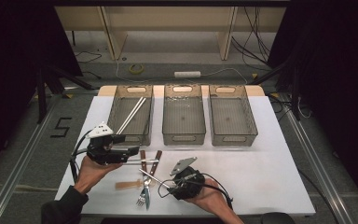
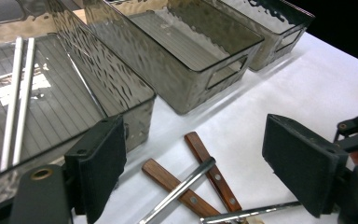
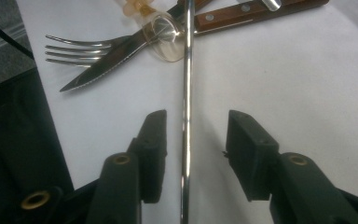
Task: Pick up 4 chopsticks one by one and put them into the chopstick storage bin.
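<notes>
A metal chopstick (image 3: pixel 186 93) lies on the white table (image 1: pixel 261 154), running between the jaws of my right gripper (image 3: pixel 196 121). There is a gap on each side and the pads do not touch it. From above, the right gripper (image 1: pixel 168 185) sits at the near middle, pointing left at the cutlery pile. My left gripper (image 1: pixel 133 151) hovers at the front corner of the left bin (image 1: pixel 131 138). Its jaws (image 2: pixel 193 128) stand wide open with nothing between them, above two wooden-handled knives (image 2: pixel 161 175) and another chopstick (image 2: pixel 200 170).
Three smoky clear bins stand in a row at the back. The left bin (image 2: pixel 116 79) holds two metal chopsticks (image 2: pixel 16 102). The middle bin (image 1: pixel 183 135) and right bin (image 1: pixel 233 137) look empty. A fork (image 3: pixel 74 49), a serrated knife (image 3: pixel 102 70) and a clear spoon (image 3: pixel 165 32) lie in the pile.
</notes>
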Demonstrator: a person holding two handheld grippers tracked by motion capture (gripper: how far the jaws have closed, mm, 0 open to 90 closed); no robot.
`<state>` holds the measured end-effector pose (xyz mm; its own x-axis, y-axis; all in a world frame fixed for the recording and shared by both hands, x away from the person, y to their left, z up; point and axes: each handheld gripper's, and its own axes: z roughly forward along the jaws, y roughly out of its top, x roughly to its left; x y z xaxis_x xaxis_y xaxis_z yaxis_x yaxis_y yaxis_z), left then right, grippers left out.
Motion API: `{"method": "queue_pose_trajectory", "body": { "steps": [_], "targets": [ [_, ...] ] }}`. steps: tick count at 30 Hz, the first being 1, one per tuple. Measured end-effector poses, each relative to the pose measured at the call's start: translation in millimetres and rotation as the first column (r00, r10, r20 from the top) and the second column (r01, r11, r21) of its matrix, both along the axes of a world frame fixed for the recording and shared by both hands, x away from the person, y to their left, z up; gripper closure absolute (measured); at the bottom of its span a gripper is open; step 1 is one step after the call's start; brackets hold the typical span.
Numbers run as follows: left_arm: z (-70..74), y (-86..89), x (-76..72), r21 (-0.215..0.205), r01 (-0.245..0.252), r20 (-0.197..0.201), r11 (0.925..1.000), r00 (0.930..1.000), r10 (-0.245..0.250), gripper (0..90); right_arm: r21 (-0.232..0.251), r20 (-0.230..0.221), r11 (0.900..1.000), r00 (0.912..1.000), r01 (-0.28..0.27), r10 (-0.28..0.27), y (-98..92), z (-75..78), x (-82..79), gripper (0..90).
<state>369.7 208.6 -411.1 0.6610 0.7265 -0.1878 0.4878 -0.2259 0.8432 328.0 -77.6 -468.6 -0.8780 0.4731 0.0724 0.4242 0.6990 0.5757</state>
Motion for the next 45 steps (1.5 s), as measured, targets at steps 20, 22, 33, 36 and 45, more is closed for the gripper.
{"method": "queue_pose_trajectory", "body": {
  "steps": [20,22,33,36,45],
  "targets": [
    [-9.2,-8.1,-24.4,0.005,0.045,0.025,0.999,0.9987,-0.045,19.7,-0.03,-0.02,0.999,0.9993,-0.032,0.031,14.8,-6.5,8.2,76.2],
    [-10.0,-8.4,-25.4,0.008,0.047,0.022,0.9989,0.9986,-0.047,19.3,-0.033,-0.021,0.999,0.9993,-0.032,0.031,15.6,-6.7,8.3,77.5],
    [-11.3,-10.6,-29.3,0.021,0.066,0.031,0.9976,0.9973,-0.067,17.9,-0.046,-0.028,0.998,0.9992,-0.031,0.029,19.1,-8.7,8.4,82.6],
    [-11.3,-11.7,-30.3,0.022,0.067,0.034,0.9975,0.9971,-0.068,17.9,-0.048,-0.022,0.998,0.9992,-0.034,0.033,19.2,-9.1,8.5,83.8],
    [-11.1,-12.8,-31.2,0.027,0.068,0.039,0.9974,0.9969,-0.069,17.9,-0.054,-0.017,0.998,0.9997,-0.018,0.017,19.4,-8.3,8.8,85.9]
  ]
}}
